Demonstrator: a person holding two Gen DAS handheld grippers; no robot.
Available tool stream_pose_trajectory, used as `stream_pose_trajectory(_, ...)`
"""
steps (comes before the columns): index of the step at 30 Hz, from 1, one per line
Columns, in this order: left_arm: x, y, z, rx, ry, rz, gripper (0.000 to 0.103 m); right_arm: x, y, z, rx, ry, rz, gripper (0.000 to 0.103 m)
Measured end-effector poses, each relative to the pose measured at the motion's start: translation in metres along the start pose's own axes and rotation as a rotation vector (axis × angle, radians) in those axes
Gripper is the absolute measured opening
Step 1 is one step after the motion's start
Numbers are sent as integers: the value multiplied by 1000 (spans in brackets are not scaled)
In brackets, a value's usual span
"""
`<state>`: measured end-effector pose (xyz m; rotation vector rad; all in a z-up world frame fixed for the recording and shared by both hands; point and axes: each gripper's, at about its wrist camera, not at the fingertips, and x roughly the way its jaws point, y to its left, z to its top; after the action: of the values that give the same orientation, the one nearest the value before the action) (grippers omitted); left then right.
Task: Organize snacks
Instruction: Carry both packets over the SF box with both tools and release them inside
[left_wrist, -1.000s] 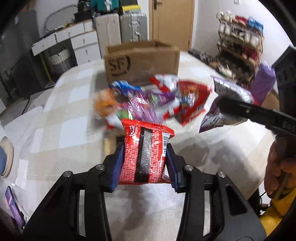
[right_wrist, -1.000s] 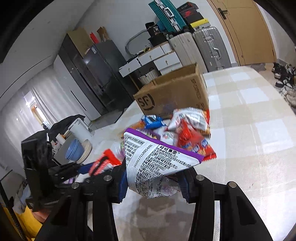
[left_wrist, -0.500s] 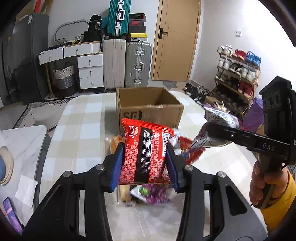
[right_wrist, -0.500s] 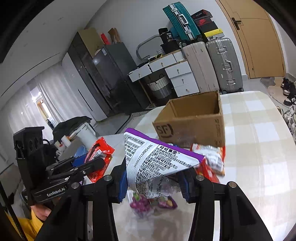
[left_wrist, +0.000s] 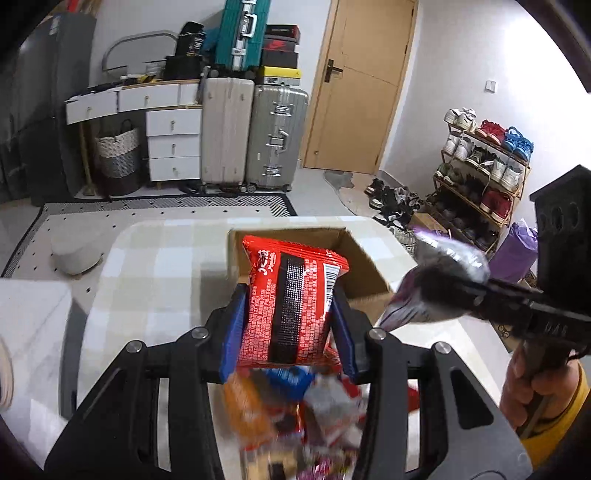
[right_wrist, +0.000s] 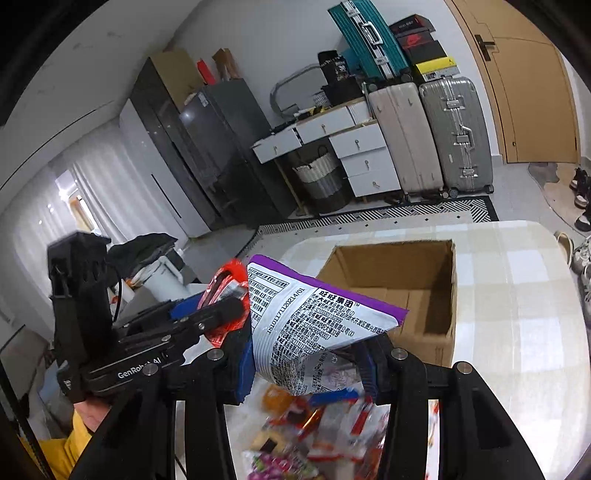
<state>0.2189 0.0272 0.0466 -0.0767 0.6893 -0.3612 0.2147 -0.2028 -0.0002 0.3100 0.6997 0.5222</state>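
Observation:
My left gripper (left_wrist: 288, 332) is shut on a red snack packet (left_wrist: 291, 306) with a black stripe, held up in front of the open cardboard box (left_wrist: 365, 273). My right gripper (right_wrist: 306, 362) is shut on a purple and silver snack bag (right_wrist: 314, 328), held above the snack pile and short of the box (right_wrist: 424, 295). The box looks empty inside. A blurred pile of loose snacks (left_wrist: 295, 417) lies on the table under both grippers; it also shows in the right wrist view (right_wrist: 317, 432). Each gripper shows in the other's view, the right one (left_wrist: 443, 288) and the left one (right_wrist: 207, 321).
The box stands on a pale checked table (right_wrist: 524, 302) with rounded far edge. Beyond it are suitcases (left_wrist: 275, 136), white drawers (left_wrist: 173, 144), a door (left_wrist: 362, 85) and a shoe rack (left_wrist: 480, 173). A white side surface (left_wrist: 33, 325) lies left of the table.
Both grippers have risen and moved toward the box with their packets. The box now appears from above, its inside visible, and the snack pile has dropped below the grippers.

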Motion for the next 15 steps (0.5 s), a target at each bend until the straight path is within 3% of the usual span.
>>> stream_pose_trajectory(6,84,-1,57,8,89,-23,40,38,-32,30,38,38,-77,46)
stream_pose_trajectory(11,164,9,80,-19,200,-26,40,77,-55,38,31,126,-152,46)
stream_pose_trajectory(15,205,16,83,-26,250,-35,40,103,-66,38,10,180,-184,46)
